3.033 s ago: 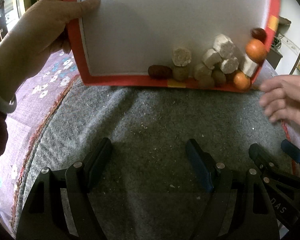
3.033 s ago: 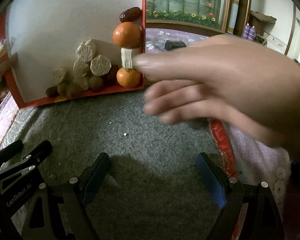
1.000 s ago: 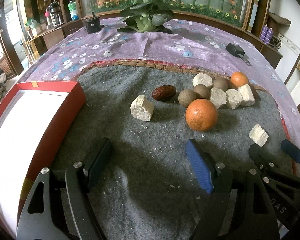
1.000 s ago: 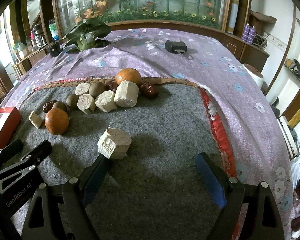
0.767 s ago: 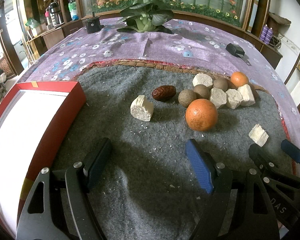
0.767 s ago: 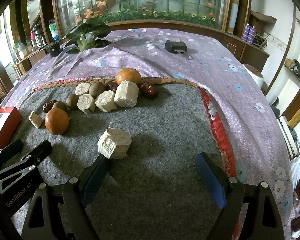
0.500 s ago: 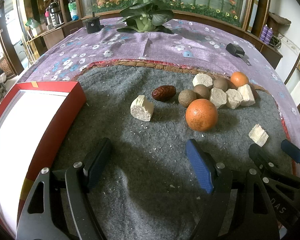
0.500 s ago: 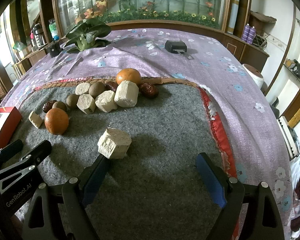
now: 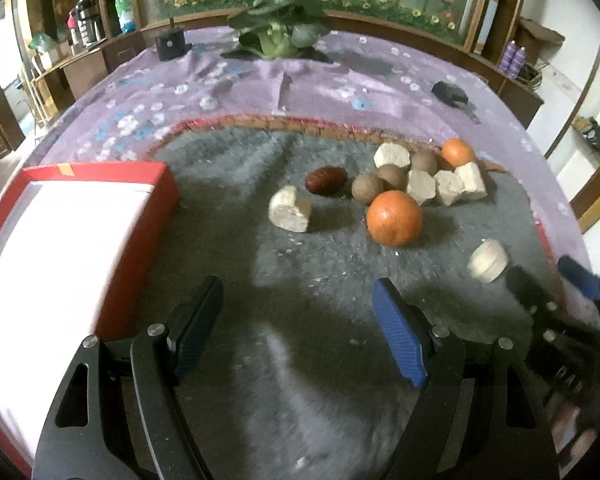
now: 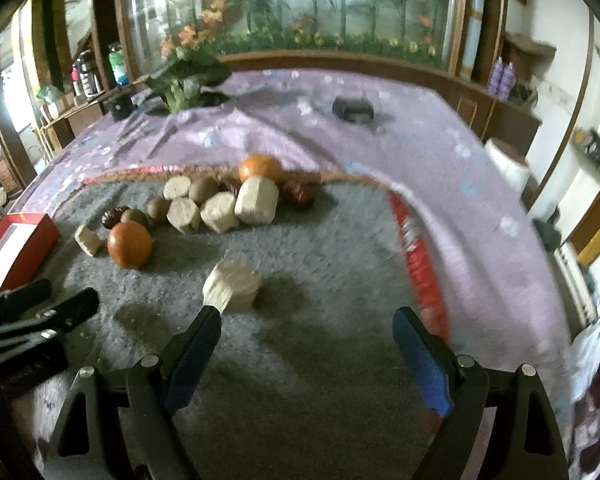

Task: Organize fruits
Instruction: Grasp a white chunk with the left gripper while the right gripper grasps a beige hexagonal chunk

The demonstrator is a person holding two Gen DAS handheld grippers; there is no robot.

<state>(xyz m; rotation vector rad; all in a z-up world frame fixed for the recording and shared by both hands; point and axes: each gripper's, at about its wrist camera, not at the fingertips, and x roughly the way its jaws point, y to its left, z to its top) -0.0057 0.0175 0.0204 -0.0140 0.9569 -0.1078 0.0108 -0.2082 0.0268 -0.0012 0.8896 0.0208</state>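
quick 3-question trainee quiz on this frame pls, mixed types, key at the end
1. True or false: the left gripper is shut on the large orange.
2. Multiple choice: the red box on the grey mat holds
A. two oranges
B. pale chunks
C. no fruit that can be seen
3. Fill in: in the right wrist view, the pale chunk closest to the right gripper lies just ahead of its ____ finger.

Key
1. False: both grippers are open and hold nothing.
2. C: the visible white inside is bare.
3. left
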